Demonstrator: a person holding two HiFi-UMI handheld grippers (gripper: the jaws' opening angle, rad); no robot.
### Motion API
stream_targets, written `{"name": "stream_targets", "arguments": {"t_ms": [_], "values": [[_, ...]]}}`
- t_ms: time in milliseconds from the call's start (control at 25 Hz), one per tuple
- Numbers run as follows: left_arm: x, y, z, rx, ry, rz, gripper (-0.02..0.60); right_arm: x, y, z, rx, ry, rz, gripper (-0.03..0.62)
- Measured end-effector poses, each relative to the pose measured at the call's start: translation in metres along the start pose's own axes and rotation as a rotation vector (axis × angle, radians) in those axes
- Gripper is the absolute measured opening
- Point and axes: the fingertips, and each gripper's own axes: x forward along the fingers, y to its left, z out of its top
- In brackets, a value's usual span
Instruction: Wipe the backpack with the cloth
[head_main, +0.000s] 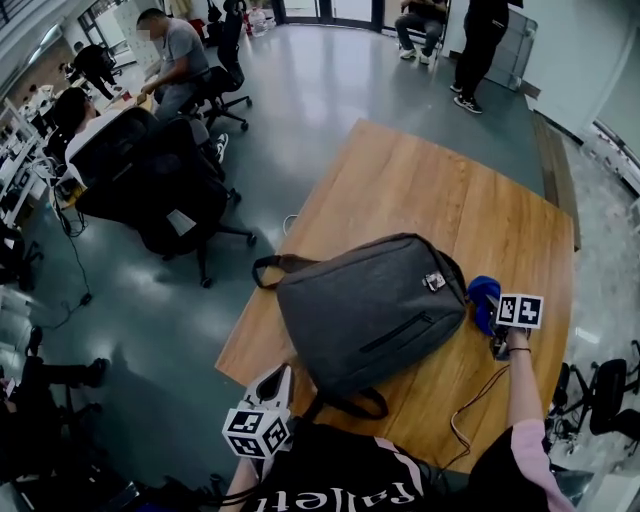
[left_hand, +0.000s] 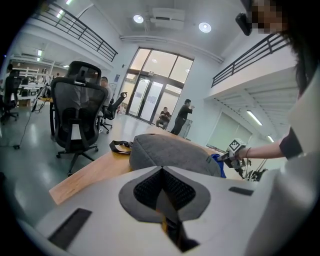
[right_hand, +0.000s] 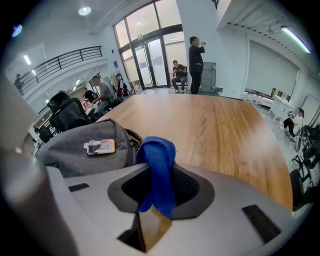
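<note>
jaws of right gripper (right_hand: 158, 196) clamp cloth (right_hand: 157, 156), its end hidden; left gripper (left_hand: 163, 196) jaws together.

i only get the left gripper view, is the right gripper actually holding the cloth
Observer: Yes. The right gripper view shows the right gripper shut on the blue cloth.
Operator: is it on the backpack
Observer: The head view puts the cloth beside the backpack's right edge, by the metal tag. I can't tell if they touch.
Operator: where's my left gripper in all this
Observer: The left gripper hangs at the table's near edge, by the backpack's lower left corner.
</note>
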Motion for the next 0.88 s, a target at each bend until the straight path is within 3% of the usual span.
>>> {"name": "stream_targets", "arguments": {"t_ms": [160, 880], "values": [[-0.003, 0.005, 0.000, -0.009, -0.008, 0.012, -0.002, 0.014, 0.015, 0.022, -0.016, -0.006, 0.013, 0.104], [0.002, 0.026, 0.004, -0.040, -0.008, 0.030, -0.002, 0.071, 0.133, 0.156, -0.280, -0.032, 0.109, 0.104]]}}
